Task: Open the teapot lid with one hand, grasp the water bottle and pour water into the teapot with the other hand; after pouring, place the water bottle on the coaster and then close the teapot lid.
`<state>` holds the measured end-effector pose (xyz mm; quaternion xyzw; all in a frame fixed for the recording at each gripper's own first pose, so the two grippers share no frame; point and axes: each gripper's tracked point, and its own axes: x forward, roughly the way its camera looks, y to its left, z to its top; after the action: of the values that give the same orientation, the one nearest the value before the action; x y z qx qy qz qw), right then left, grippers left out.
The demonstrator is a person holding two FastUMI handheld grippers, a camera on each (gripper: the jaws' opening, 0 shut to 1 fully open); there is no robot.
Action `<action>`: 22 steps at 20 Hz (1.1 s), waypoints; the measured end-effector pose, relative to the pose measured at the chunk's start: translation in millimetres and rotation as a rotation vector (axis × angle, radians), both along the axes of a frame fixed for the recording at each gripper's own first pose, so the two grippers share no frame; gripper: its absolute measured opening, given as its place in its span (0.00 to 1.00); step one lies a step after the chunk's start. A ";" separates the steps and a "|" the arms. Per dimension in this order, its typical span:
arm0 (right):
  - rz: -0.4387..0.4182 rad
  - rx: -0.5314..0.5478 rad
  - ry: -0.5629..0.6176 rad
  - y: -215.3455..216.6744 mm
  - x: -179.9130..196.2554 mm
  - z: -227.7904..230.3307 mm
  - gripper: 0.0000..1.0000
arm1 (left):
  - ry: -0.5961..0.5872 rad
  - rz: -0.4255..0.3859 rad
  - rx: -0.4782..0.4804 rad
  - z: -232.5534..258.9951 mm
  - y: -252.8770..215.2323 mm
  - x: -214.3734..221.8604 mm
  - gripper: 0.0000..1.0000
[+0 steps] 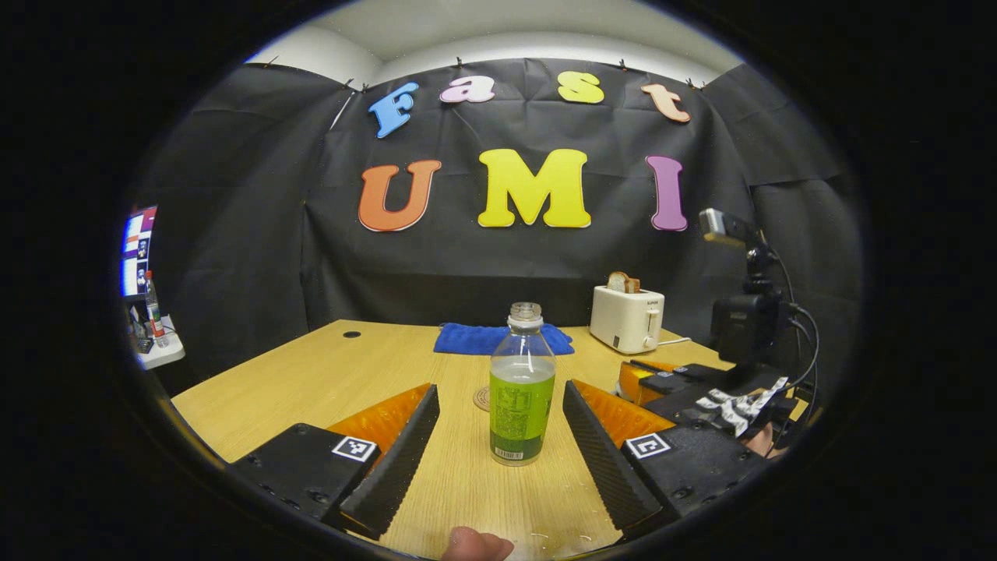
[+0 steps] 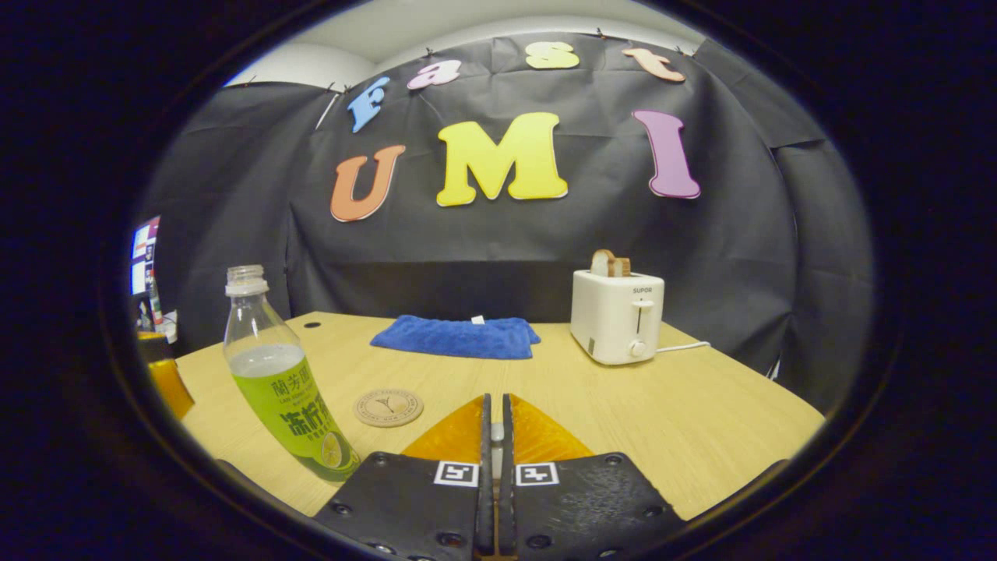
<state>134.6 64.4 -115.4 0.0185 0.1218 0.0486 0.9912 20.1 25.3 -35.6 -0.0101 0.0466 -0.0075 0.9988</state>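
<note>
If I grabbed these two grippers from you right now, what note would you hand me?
Left gripper: open, fingers either side of the water bottle, not touching it.
Right gripper: shut, holding nothing I can see.
Bottle stands upright on the table, uncapped, partly full. Coaster lies bare just behind it. I can't see the teapot from here.
Done: nothing that I can confirm.
Left: lift the lid, grasp the bottle, pour, set it on the coaster, close the lid.

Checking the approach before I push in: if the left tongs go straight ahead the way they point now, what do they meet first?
The water bottle. It stands upright, uncapped, centred between the open left tongs, apparently just ahead of the tips, with the coaster behind it.
</note>
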 end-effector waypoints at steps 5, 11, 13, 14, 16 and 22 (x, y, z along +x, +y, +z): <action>0.023 -0.003 -0.032 -12.5 -16.0 22.7 0.02 | 0.047 -0.011 0.009 -26.6 -10.5 14.7 1.00; 0.032 -0.004 -0.058 -27.5 -37.0 42.6 0.02 | 0.103 -0.017 -0.004 -51.1 -14.9 44.8 1.00; 0.038 -0.006 -0.055 -29.1 -42.1 42.9 0.02 | 0.123 -0.016 -0.014 -58.5 -14.5 54.0 1.00; 0.040 -0.010 -0.055 -30.2 -44.6 43.3 0.02 | 0.133 -0.019 -0.021 -62.0 -15.4 58.6 1.00; 0.044 -0.016 -0.047 -32.7 -49.2 41.8 0.02 | 0.143 -0.017 -0.021 -66.9 -15.3 65.5 1.00; 0.034 -0.013 -0.040 -44.3 -58.9 41.2 0.02 | 0.193 -0.026 -0.028 -83.8 -15.5 72.7 1.00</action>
<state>75.7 20.1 -74.3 0.0091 0.1026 0.0652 0.9925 92.8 9.7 -119.4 -0.0240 0.1425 -0.0201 0.9893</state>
